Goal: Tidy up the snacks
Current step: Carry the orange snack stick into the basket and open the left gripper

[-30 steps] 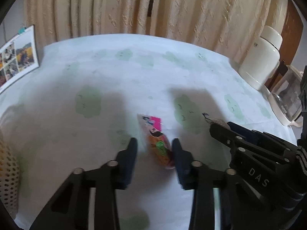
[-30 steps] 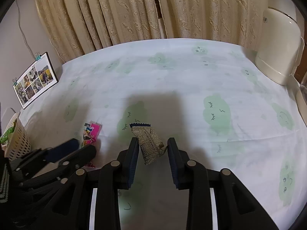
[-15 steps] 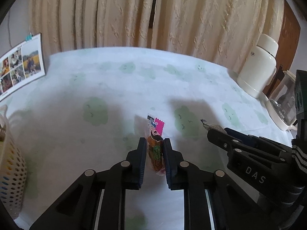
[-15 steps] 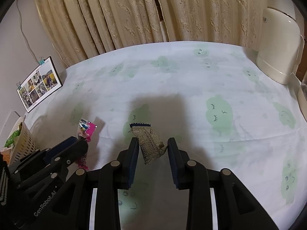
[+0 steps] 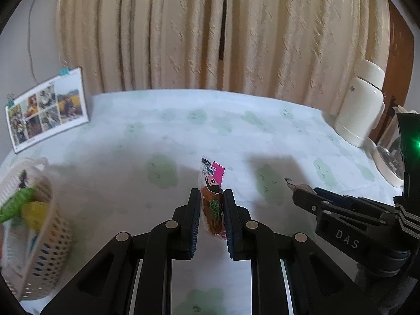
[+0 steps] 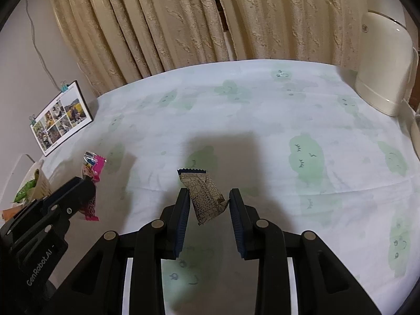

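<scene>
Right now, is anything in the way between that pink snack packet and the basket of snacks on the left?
Nothing visible. The left gripper holds the pink snack packet above the tablecloth, and only bare cloth lies between it and the basket.

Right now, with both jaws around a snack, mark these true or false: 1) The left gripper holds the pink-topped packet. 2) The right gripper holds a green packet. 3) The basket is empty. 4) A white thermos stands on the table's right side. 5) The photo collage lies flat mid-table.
1) True: the left gripper is shut on the pink-topped packet.
2) False: the right gripper holds a brown patterned packet.
3) False: the basket already holds green and yellow packets.
4) True: the white thermos stands at the table's right.
5) False: the photo collage leans upright at the far left.
</scene>
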`<state>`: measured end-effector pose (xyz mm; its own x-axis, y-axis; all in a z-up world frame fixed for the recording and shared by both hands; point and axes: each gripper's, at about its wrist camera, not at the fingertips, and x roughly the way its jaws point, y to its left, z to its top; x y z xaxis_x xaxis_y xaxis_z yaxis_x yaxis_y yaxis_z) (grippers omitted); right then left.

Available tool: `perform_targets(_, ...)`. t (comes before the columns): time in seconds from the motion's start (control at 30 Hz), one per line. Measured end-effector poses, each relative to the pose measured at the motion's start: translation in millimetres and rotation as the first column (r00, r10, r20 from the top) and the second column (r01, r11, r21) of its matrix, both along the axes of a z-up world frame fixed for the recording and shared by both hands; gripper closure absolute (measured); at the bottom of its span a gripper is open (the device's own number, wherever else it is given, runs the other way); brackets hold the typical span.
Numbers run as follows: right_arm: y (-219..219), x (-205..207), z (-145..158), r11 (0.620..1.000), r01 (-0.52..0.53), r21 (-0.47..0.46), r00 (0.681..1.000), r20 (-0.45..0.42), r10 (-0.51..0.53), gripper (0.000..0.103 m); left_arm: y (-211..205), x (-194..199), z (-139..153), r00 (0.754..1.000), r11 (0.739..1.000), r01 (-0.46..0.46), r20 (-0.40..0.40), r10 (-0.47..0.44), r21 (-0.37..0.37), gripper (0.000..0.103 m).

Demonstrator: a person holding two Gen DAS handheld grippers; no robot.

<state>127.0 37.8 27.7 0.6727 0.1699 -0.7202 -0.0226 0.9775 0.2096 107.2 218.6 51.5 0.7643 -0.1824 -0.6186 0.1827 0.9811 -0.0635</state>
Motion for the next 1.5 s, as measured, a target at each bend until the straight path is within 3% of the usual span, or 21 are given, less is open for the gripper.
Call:
perform_targets(0.43, 9, -5, 4, 0.998, -0.046, 0.049, 0.999, 0.017, 0.045, 0.074, 26, -14, 14, 0.993, 0.995, -0.097, 0.071, 0.096, 0.018, 0.085)
perform_targets(0.9, 19, -9, 7, 0.992, -0.100, 0.083, 0.995, 0.031, 0.098, 0.074, 74, -31, 28, 0.970, 0.976, -0.212, 0.109, 0.216, -0.049, 0.085)
perform_targets(1.23, 25, -9, 2, 0.990, -0.115, 0.078, 0.993, 0.020, 0.114, 0.074, 127, -54, 40, 0.927, 0.939, -0.332, 0.153, 0.343, -0.093, 0.085)
perform_targets(1.5, 32, -9, -4, 0.987, -0.136, 0.082, 0.991, 0.005, 0.136, 0.074, 168, -67, 27, 0.894, 0.903, -0.418, 0.130, 0.428, -0.099, 0.085)
